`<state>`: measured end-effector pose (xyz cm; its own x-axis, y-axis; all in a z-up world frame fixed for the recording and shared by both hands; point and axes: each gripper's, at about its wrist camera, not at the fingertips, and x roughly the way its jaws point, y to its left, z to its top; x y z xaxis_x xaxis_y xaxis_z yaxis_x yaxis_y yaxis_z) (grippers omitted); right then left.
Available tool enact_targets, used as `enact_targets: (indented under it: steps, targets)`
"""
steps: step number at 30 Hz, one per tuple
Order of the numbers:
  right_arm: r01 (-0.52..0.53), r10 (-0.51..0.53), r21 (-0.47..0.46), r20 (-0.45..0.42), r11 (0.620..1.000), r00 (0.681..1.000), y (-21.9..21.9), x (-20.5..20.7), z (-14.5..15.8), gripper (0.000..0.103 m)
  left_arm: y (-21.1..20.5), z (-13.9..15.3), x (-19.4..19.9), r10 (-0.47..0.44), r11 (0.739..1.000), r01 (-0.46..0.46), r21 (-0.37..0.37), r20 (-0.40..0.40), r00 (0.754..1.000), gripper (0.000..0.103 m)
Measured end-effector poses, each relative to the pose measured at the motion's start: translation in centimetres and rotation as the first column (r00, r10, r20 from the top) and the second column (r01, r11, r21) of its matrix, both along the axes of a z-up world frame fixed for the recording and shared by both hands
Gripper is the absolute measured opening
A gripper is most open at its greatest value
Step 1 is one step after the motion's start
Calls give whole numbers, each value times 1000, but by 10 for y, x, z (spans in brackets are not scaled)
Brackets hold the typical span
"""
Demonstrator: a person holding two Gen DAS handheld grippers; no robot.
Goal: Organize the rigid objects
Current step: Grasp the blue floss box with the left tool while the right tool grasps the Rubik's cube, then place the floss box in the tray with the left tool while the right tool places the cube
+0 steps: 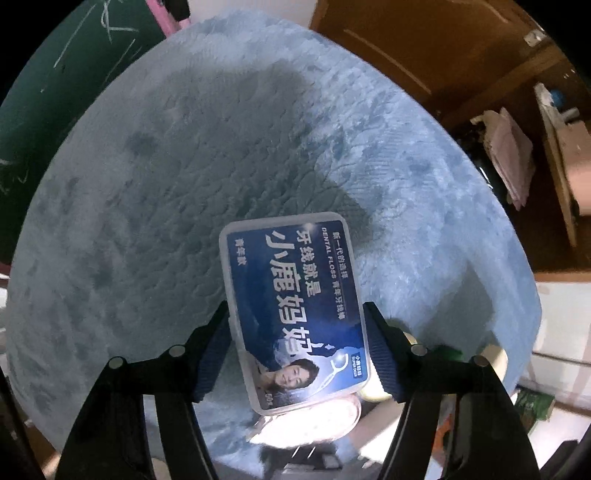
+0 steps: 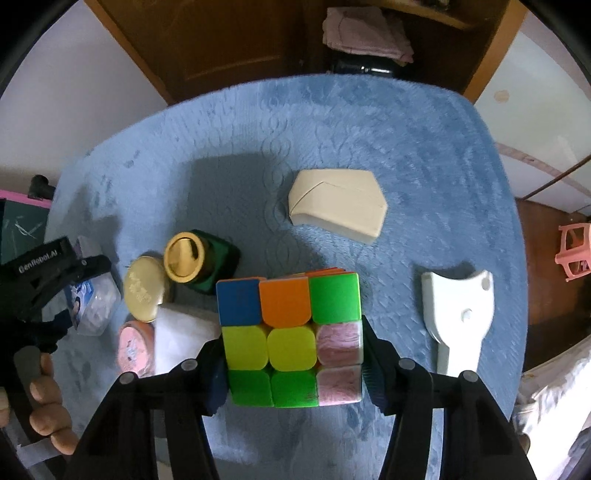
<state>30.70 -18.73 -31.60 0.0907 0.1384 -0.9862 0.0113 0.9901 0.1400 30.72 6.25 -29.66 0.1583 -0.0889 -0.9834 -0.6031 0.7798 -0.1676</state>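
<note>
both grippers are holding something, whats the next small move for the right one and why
Probably lower the cube, clamped in the right gripper, onto bare blue cloth beside the cluster of the gold-lidded jar and round tin, grouping the items.

Plush matt blue cloth (image 2: 406, 147), glossy translucent plastic floss box (image 1: 295, 310), glossy plastic cube (image 2: 291, 336), shiny gold metallic lid (image 2: 184, 258), smooth matt white plastic holder (image 2: 456, 317), wooden door (image 2: 229, 40)

Wooden door (image 2: 236, 40), folded pink cloth (image 2: 365, 31) — pink stool (image 2: 574, 251) aside.
</note>
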Motion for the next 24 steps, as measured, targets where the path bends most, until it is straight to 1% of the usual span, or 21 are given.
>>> enact_targets:
  steps: [2,5,6,9,10,11,13,15,17,19,20,22,24]
  targets:
    - [12,-12,7,23,1000,1000,-4,-6,12,59,1,11,-7,-34,999,34,1,12,999,71]
    - [33,-34,22,66,999,997,-13,-22,36,59,0,39,-18,-115,993,115,8,55,992,71]
    - [40,-42,30,78,999,996,-16,-28,43,59,-2,52,-24,-153,988,152,19,75,985,71]
    - [60,-68,65,121,996,990,-23,-46,70,59,-16,88,-41,-269,963,263,61,129,954,71]
    - [63,-72,72,134,995,988,-21,-50,77,59,-19,102,-52,-312,950,303,77,148,939,71]
    - [66,-77,80,150,995,986,-21,-58,89,59,-23,109,-59,-338,941,328,86,160,927,71]
    - [67,-83,99,178,993,981,-21,-77,106,59,-30,130,-79,-399,917,385,105,194,896,71]
    - [63,-86,117,199,991,976,-19,-93,120,59,-37,154,-106,-457,889,437,137,227,860,71]
    - [56,-83,125,222,991,972,-17,-113,134,59,-45,164,-110,-494,869,471,151,251,832,71]
    - [46,-77,132,238,990,968,-16,-132,147,59,-52,182,-134,-531,847,501,178,285,798,71]
    - [37,-70,136,249,990,966,-16,-144,156,59,-56,184,-140,-541,841,508,187,299,786,71]
    - [13,-50,139,268,990,962,-13,-164,168,59,-64,192,-162,-565,825,526,207,341,752,71]
    - [-9,-29,132,283,991,959,-10,-182,176,59,-71,196,-178,-584,811,542,220,357,729,71]
